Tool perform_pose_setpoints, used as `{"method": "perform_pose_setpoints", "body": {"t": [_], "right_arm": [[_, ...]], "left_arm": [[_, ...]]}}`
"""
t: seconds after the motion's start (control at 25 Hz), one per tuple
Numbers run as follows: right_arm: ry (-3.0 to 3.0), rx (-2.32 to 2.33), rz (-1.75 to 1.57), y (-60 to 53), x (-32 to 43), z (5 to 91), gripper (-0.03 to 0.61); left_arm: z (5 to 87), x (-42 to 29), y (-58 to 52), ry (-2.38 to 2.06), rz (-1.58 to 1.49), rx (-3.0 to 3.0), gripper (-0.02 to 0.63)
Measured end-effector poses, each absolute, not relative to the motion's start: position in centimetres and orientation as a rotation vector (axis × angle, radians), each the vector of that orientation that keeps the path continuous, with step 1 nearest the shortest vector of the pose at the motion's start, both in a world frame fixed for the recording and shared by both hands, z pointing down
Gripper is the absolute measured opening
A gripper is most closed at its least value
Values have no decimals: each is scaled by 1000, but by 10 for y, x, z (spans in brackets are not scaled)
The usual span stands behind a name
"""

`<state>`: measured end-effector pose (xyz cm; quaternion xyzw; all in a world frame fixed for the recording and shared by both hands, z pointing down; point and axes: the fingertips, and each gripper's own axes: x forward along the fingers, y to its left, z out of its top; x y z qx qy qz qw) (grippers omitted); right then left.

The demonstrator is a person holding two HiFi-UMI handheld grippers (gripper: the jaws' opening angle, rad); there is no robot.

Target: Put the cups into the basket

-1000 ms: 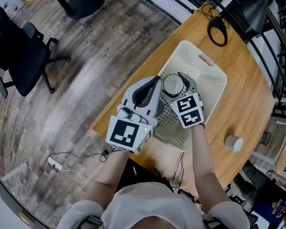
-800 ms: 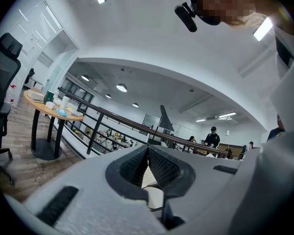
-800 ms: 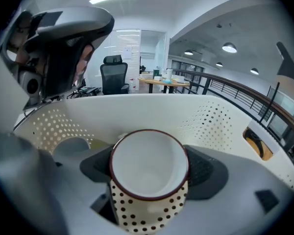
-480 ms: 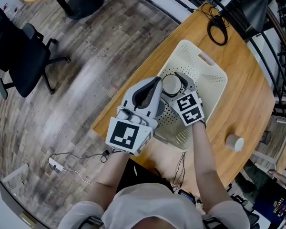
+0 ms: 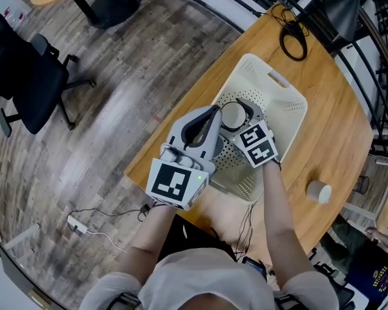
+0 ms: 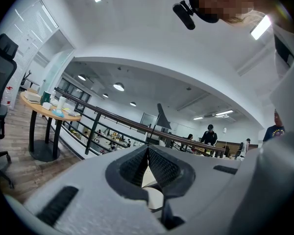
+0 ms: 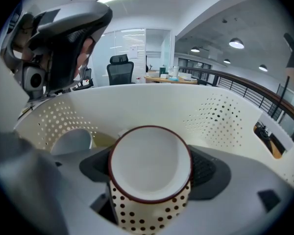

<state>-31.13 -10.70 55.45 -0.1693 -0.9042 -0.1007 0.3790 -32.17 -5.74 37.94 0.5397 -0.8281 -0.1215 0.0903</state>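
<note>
Right gripper (image 7: 149, 146): jaws spread wide and clamped on the dotted cup (image 7: 149, 180), which is tilted with its mouth towards the camera
Left gripper (image 6: 148, 148): jaws closed together, nothing between them, just left of the right gripper
Dotted cup place: inside the basket (image 7: 225, 116) at its near left part, held above the floor, not set down
Risk, drop: if let go while tilted, the dotted cup would likely fall on its side and roll
Risk, knock: the pale cup (image 7: 73, 141) lies just to its left in the basket; a release drifting that way could bang the two together and chip them
Risk, crowding: the two grippers sit close together, so a careless pull-back may clip the left one or the basket wall
Risk, basket shift: the basket lies close to the table (image 5: 336, 141) left edge; a push on its wall might slide it that way
Cups: three, one dotted in the jaws, one pale in the basket, one loose cup (image 5: 319, 191) on the table at the near right
Baskets: one
Grippers: two
Left to do, by my reading: set the dotted cup down, then fetch the loose cup
</note>
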Motion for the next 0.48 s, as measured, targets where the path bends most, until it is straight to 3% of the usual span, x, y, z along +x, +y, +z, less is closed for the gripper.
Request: {"method": "perform_pose_setpoints", "body": {"t": [0.48], "right_arm": [[-2215,-471,-331,-106,-303,546,420]], "left_arm": [[383,-319,-61,-2438,-349,1629,9]]}}
